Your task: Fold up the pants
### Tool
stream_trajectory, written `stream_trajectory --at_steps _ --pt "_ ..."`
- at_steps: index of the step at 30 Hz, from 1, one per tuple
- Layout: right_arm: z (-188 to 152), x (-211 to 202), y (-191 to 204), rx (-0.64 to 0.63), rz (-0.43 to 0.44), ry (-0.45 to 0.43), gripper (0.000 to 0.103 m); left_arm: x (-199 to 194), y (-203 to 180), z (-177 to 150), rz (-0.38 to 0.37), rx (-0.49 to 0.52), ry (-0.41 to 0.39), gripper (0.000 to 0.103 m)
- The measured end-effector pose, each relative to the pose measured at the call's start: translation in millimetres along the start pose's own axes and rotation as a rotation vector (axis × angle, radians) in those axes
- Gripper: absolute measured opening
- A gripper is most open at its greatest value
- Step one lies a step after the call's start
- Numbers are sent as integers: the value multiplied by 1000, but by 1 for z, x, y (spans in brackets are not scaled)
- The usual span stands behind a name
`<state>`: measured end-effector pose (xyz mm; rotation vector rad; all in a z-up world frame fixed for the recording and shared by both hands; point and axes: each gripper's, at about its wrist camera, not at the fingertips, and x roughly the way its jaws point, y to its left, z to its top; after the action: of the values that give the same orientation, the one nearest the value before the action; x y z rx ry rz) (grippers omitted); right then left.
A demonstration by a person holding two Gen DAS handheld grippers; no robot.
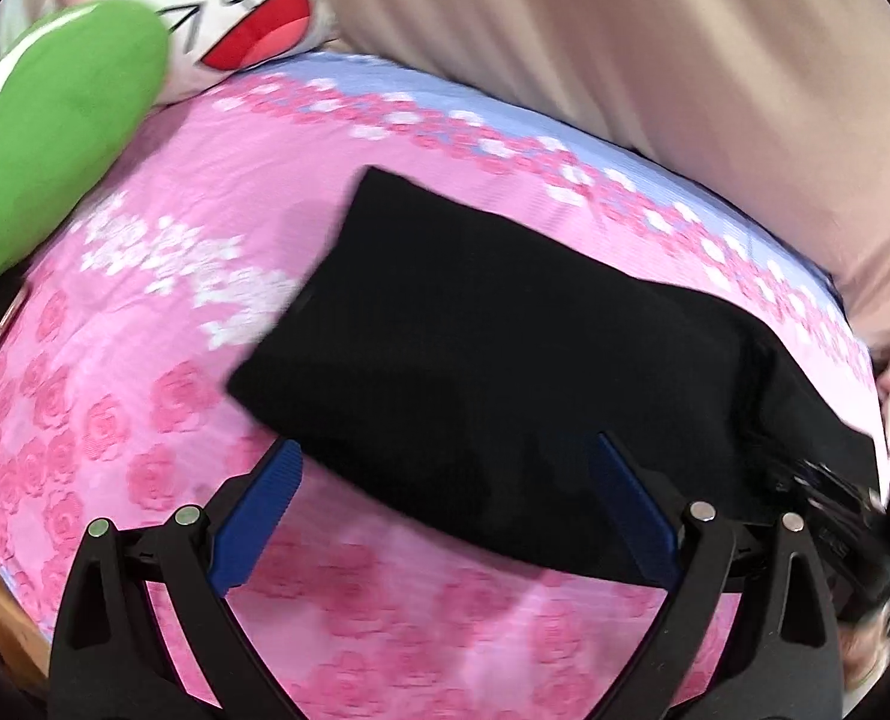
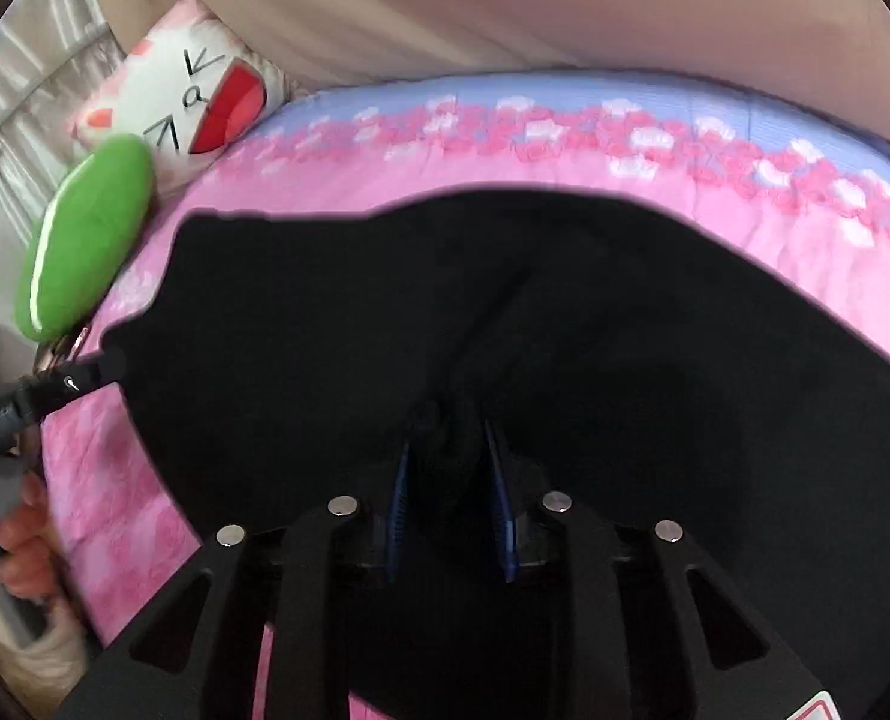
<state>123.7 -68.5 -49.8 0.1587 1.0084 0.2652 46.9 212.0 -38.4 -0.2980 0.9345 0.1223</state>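
Note:
The black pants [image 1: 505,360] lie folded into a thick oblong on the pink rose bedspread [image 1: 145,420]. My left gripper [image 1: 445,480] hovers open at their near edge. Its blue pads [image 1: 259,516] stand wide apart, the right one over the cloth, and neither presses on it. At the pants' right end the other tool's frame [image 1: 829,498] shows as a dark blur. In the right wrist view the pants [image 2: 505,312] fill the middle. My right gripper [image 2: 448,480] has its pads close together on a bunched hump of black fabric.
A green plush cushion [image 1: 55,150] and a white cartoon-cat pillow [image 1: 247,12] lie at the far left of the bed. Beige cloth [image 1: 655,60] hangs along the back. A wooden bed edge [image 1: 1,618] shows lower left. A hand [image 2: 22,540] grips a tool handle at the left.

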Motion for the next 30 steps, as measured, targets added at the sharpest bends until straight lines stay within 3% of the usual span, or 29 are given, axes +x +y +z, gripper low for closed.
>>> stream_trajectory --at_steps 3,8,10,12,13,14,17,19,22,26,28,30 --pt "6 -34 -1 43 49 -62 32 3 28 5 4 -84 -1 94" --pt "0 -81 -8 23 -89 -149 47 33 48 11 -65 -199 45 94" --pt "-6 -89 -16 38 -127 -150 49 36 44 14 -59 -208 11 95" --pt "-18 -99 -34 76 -157 -152 51 38 37 17 -48 -206 5 67" --pt "-24 -103 -43 93 -176 -152 51 35 31 19 -25 -192 -6 27" --pt "-29 -108 -53 108 -198 -154 52 33 26 21 -16 -182 -7 16" --pt "-50 -130 -88 182 -260 -171 52 -5 -16 34 -77 -90 -91 14" --pt "-60 -145 -108 230 -287 -199 53 -48 -71 35 -136 45 -182 14" --pt "-71 -163 -131 282 -304 -240 53 -84 -147 25 -253 211 -221 14" --pt "-82 -167 -146 302 -314 -247 55 -63 -238 -12 -338 384 -97 23" --pt "-89 -164 -153 311 -306 -230 56 -20 -275 -43 -326 477 52 37" --pt "-92 -160 -157 310 -304 -204 56 6 -283 -63 -300 487 160 38"
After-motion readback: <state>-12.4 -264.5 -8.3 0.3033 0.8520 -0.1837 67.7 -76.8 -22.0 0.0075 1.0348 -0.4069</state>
